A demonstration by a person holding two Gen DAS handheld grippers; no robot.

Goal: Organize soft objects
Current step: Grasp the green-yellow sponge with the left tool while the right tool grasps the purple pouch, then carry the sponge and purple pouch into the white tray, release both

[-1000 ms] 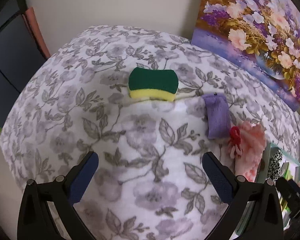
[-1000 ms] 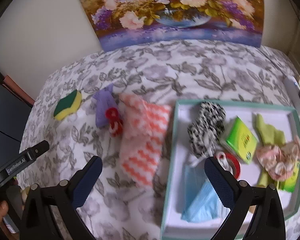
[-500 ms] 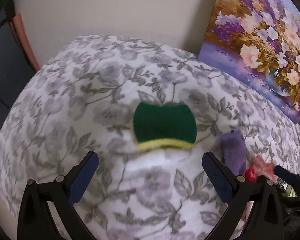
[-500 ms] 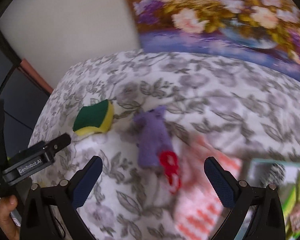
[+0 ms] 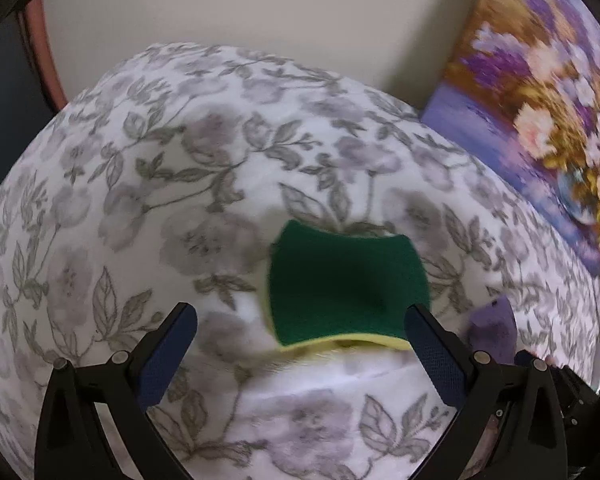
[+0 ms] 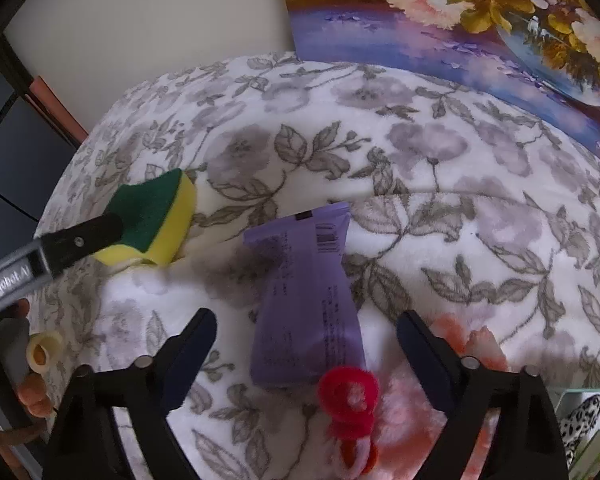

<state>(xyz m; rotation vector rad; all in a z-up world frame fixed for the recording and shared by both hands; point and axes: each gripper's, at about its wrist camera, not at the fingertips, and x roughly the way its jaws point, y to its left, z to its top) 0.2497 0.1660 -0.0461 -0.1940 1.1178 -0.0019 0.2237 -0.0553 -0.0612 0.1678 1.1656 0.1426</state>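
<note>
Two grabs look close, but I judge neither made. My left gripper [image 5: 298,354] has its blue-padded jaws wide apart over the green-topped yellow kitchen sponge [image 5: 346,290], which lies on the grey-flowered white fleece cover [image 5: 204,184]; in that view the sponge sits toward the right finger, perhaps touching it, with clear cloth between it and the other finger. My right gripper [image 6: 306,354] is closing, yet its pads press on nothing: the flat lilac plastic packet with printed text [image 6: 306,300] lies between them, apart from both. Just below the packet is a red looped fuzzy hair tie [image 6: 350,398], resting on a pink-and-white fluffy cloth [image 6: 424,404]. So by my reckoning at least four soft things remain loose on the cover. Some sorting seems done: at the lower right corner of the right view I catch a sliver of a pale green tray rim [image 6: 588,391] with something black-and-white spotted [image 6: 580,412] inside, but the rest of the tray is cut off, so I cannot count what it holds. A small cream ring-shaped thing [image 6: 44,350] by the person's fingers at the left edge I cannot identify, and the flower painting [image 6: 460,20] behind is smeared.
</note>
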